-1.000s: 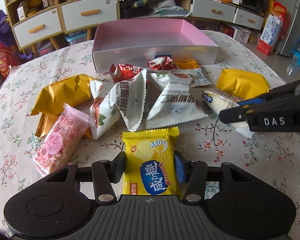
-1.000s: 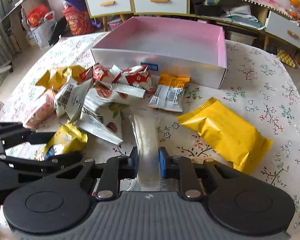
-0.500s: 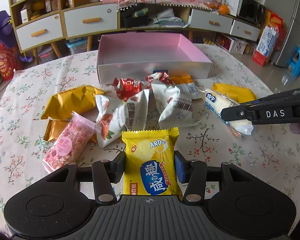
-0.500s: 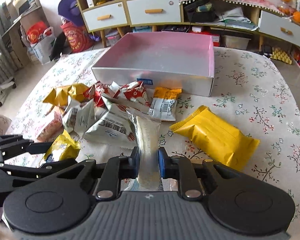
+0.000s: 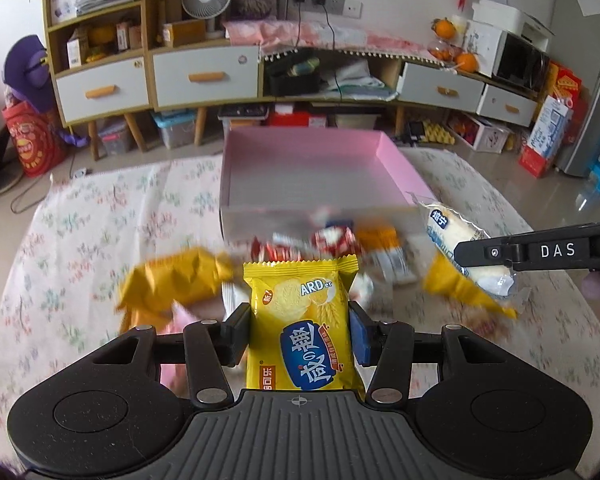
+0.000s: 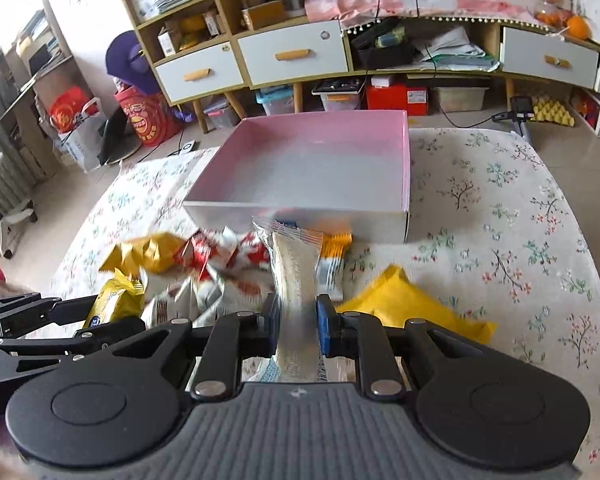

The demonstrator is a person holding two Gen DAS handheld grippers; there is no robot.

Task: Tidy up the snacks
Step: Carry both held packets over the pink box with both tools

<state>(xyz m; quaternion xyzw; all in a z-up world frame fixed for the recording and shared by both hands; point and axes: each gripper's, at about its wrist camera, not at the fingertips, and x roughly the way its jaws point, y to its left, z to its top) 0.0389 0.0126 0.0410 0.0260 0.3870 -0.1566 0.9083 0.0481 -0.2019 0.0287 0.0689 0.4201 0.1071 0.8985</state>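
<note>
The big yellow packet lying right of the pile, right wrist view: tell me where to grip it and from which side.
Judging by its pose, grip the yellow packet across its narrow width near the middle, coming down from above. It lies flat on the tablecloth, long axis diagonal, with bare cloth to its right. Both grippers are full: the right gripper holds the clear bread packet.

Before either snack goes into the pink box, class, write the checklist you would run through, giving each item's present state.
1. Left gripper shut on the yellow cracker packet: ok.
2. Right gripper shut on the clear-wrapped bread: ok.
3. Both snacks lifted off the table: ok.
4. Pink box open on top, with no snack seen inside: ok.
5. Either snack over the box yet: not ok, both are short of its near wall.
6. Firmness of each grip: cannot tell.
</note>
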